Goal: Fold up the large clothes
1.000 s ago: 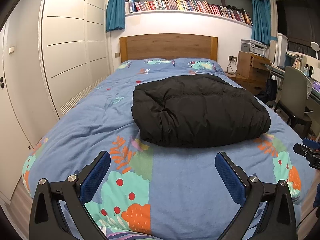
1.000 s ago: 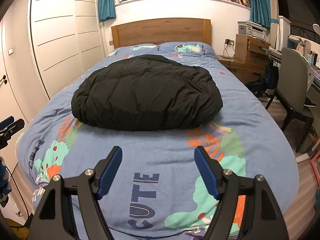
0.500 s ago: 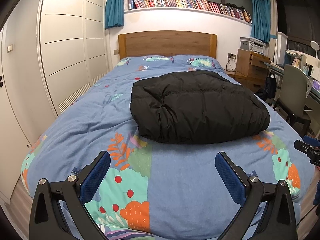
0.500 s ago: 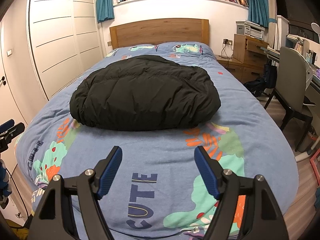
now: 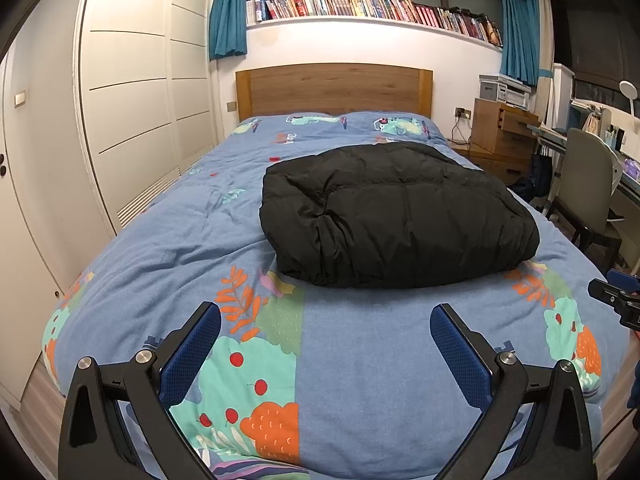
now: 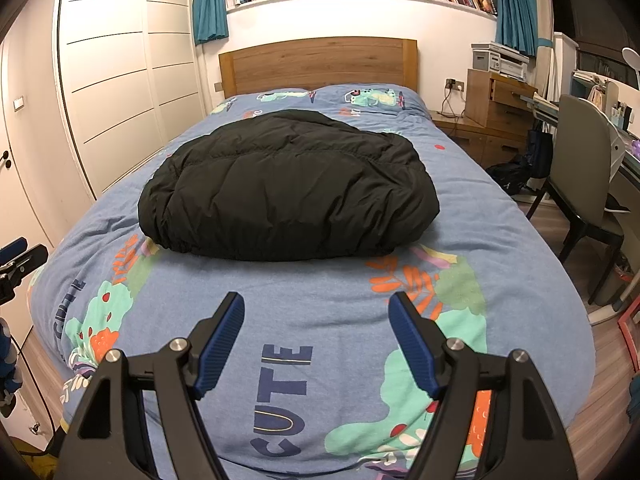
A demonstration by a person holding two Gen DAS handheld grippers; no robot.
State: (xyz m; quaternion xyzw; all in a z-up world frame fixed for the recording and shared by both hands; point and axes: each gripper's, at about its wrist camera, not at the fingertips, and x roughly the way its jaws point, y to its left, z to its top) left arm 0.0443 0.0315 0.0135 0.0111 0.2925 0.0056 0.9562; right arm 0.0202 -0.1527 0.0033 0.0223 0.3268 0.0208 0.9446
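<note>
Here the black puffy jacket (image 5: 396,216) lies bundled in the middle of the bed (image 5: 168,240), well beyond both tools. The left tool (image 5: 325,330) and the right tool (image 6: 316,320) hang over the near end of the bed, jaws apart and empty. The risk, I judge, is the padding: thick, slippery fabric could spring back open, or a tool could pinch only the top layer and drag the bedcover along.
</note>
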